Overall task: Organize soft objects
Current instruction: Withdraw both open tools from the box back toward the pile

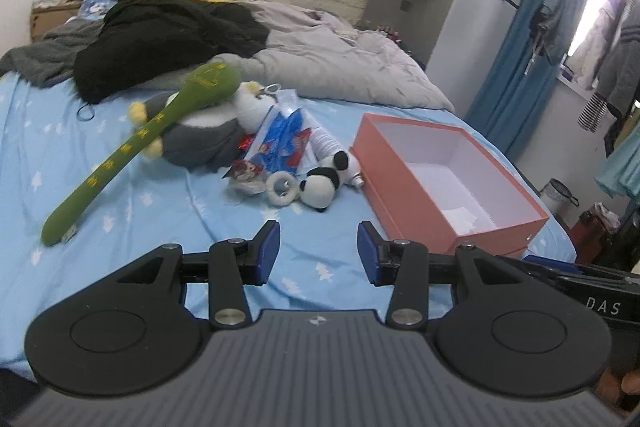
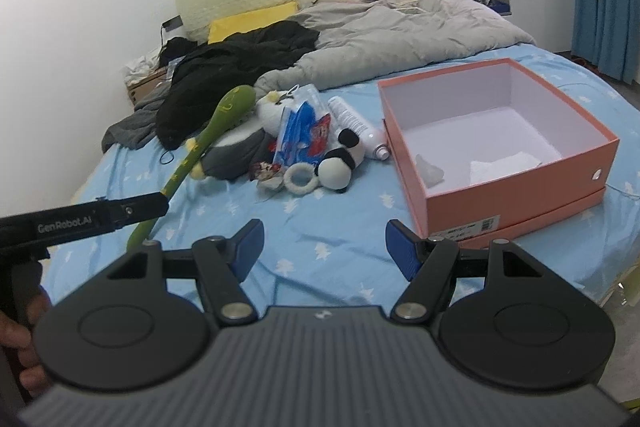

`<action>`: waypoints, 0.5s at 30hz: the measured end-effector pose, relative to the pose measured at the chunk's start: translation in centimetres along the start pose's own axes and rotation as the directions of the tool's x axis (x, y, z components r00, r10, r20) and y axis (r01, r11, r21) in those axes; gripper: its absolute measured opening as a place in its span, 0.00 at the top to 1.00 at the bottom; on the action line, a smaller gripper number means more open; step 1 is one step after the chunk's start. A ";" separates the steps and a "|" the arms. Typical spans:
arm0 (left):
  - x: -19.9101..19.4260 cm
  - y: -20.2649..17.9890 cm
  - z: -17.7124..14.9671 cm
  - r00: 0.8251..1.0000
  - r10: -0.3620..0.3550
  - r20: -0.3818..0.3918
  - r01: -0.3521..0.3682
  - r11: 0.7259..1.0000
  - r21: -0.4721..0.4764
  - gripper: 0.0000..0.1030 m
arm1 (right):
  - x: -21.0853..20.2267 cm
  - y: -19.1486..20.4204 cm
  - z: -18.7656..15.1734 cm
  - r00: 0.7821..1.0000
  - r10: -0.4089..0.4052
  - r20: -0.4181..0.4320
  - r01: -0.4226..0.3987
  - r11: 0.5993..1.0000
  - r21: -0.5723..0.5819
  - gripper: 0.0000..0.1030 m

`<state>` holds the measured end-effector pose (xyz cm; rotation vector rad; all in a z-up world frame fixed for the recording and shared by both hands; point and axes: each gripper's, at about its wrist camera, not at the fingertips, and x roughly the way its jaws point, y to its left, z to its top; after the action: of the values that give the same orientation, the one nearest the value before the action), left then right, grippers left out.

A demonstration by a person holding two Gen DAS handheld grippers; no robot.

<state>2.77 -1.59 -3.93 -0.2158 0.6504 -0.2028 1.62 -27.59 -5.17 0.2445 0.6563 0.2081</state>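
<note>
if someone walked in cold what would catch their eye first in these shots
Probably the open salmon-pink box, sitting on the blue star-print bedsheet at the right, almost empty inside. Next, the long green plush lying slantwise across a heap of soft toys left of the box, with a small panda plush at the heap's near edge. Both the left gripper and right gripper are open, holding nothing.

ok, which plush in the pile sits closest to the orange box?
The small panda plush, black and white, at the pile's box-side edge beside the orange box. The grey plush and the long green one lie farther away.
</note>
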 end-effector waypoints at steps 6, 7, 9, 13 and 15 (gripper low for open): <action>1.8 1.3 0.0 0.999 0.022 -0.035 -0.023 0.999 -0.039 0.53 | 1.3 0.5 0.1 0.999 0.004 -0.036 -0.004 1.000 -0.016 0.32; 2.3 1.5 0.1 0.999 0.026 -0.041 -0.028 0.999 -0.042 0.53 | 1.5 0.5 0.1 0.999 0.004 -0.043 -0.005 1.000 -0.017 0.32; 3.3 2.0 0.5 0.998 0.035 -0.055 -0.038 0.998 -0.054 0.53 | 2.3 0.5 0.3 0.998 0.000 -0.062 -0.002 1.000 -0.028 0.32; 6.1 2.9 1.4 0.996 0.037 -0.087 -0.043 0.996 -0.073 0.53 | 4.1 0.6 1.0 0.996 0.000 -0.094 -0.004 0.999 -0.041 0.33; 7.6 3.3 1.9 0.994 0.040 -0.103 -0.048 0.996 -0.079 0.53 | 5.4 0.5 1.5 0.993 -0.003 -0.114 -0.002 0.999 -0.044 0.32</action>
<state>10.27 -0.10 -7.68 -0.2703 0.7641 -0.1457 6.63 -25.87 -7.00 0.1911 0.7643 0.2370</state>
